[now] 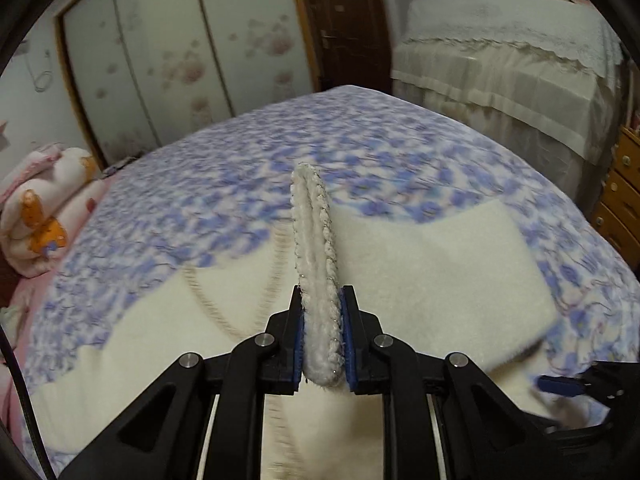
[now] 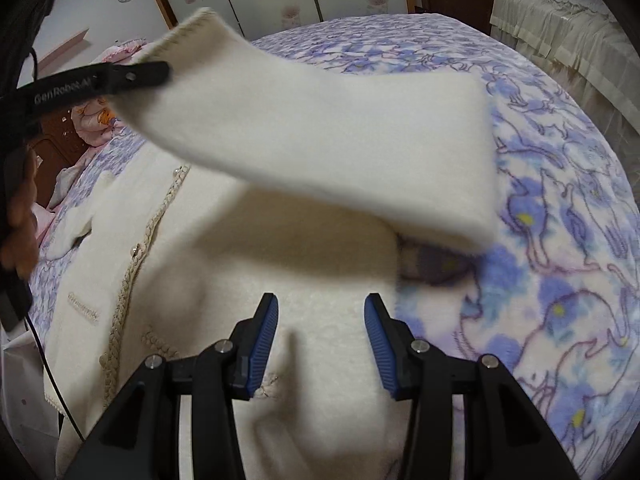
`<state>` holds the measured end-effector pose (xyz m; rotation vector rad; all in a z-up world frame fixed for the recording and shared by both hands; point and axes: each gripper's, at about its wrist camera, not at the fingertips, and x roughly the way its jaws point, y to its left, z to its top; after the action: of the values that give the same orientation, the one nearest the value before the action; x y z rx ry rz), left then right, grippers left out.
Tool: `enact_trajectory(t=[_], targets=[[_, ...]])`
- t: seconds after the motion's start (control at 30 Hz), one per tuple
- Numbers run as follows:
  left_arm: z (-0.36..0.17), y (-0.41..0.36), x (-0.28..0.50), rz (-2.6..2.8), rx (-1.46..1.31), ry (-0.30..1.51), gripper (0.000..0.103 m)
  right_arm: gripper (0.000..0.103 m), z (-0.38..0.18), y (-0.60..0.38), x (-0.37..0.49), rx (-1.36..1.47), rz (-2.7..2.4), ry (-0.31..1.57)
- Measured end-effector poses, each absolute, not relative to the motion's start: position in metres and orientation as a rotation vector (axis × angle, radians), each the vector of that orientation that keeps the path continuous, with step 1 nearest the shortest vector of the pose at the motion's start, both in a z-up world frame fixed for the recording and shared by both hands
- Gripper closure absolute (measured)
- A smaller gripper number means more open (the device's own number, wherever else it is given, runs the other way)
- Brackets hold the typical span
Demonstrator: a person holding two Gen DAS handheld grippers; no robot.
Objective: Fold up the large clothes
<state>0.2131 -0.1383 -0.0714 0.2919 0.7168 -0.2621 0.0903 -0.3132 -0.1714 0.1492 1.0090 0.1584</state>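
Note:
A cream woolly cardigan [image 2: 192,256] with braided trim lies spread on the bed. My left gripper [image 1: 322,300] is shut on the braided cuff of its sleeve [image 1: 314,240] and holds it lifted. In the right wrist view that sleeve [image 2: 320,140] stretches in the air from the left gripper [image 2: 160,70] at upper left down to the right. My right gripper [image 2: 321,304] is open and empty, just above the cardigan's body. Its blue pad also shows in the left wrist view [image 1: 560,384].
The bed is covered by a blue and white floral blanket [image 2: 560,200]. A rolled pink quilt [image 1: 44,216] lies at the left. A second bed with a cream cover [image 1: 500,64] and a wooden drawer unit [image 1: 624,204] stand to the right. Wardrobe doors [image 1: 160,52] are behind.

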Motion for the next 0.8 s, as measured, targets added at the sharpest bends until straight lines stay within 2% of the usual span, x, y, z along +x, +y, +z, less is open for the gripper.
enact_trajectory(t=[0.1,0.2,0.37,0.4,0.43,0.53,0.63,0.8], targets=[[-0.079,-0.095,0.230,-0.154,0.293,0.736,0.089,0.058,-0.172,-0.313,0.091,0.147,0.153,1.020],[-0.118,-0.043,0.251,-0.076,0.237,0.885,0.087,0.058,-0.176,-0.313,0.094,0.154,0.149,1.044],[-0.189,0.017,0.271,-0.076,0.061,1.175,0.076,0.058,-0.182,-0.314,0.107,0.183,0.127,1.089],[-0.195,0.025,0.272,-0.086,0.015,1.196,0.068,0.058,-0.181,-0.316,0.111,0.194,0.122,1.088],[-0.197,0.033,0.274,-0.097,-0.040,1.197,0.059,0.058,-0.179,-0.318,0.116,0.203,0.116,1.085],[-0.195,0.049,0.284,-0.154,-0.189,1.189,0.042,0.055,-0.170,-0.323,0.130,0.244,0.100,1.062],[-0.196,0.051,0.300,-0.167,-0.237,1.191,0.037,0.045,-0.162,-0.332,0.157,0.292,0.082,1.037],[-0.205,0.044,0.321,-0.176,-0.190,1.193,0.037,0.044,-0.162,-0.348,0.218,0.332,0.018,1.033]])
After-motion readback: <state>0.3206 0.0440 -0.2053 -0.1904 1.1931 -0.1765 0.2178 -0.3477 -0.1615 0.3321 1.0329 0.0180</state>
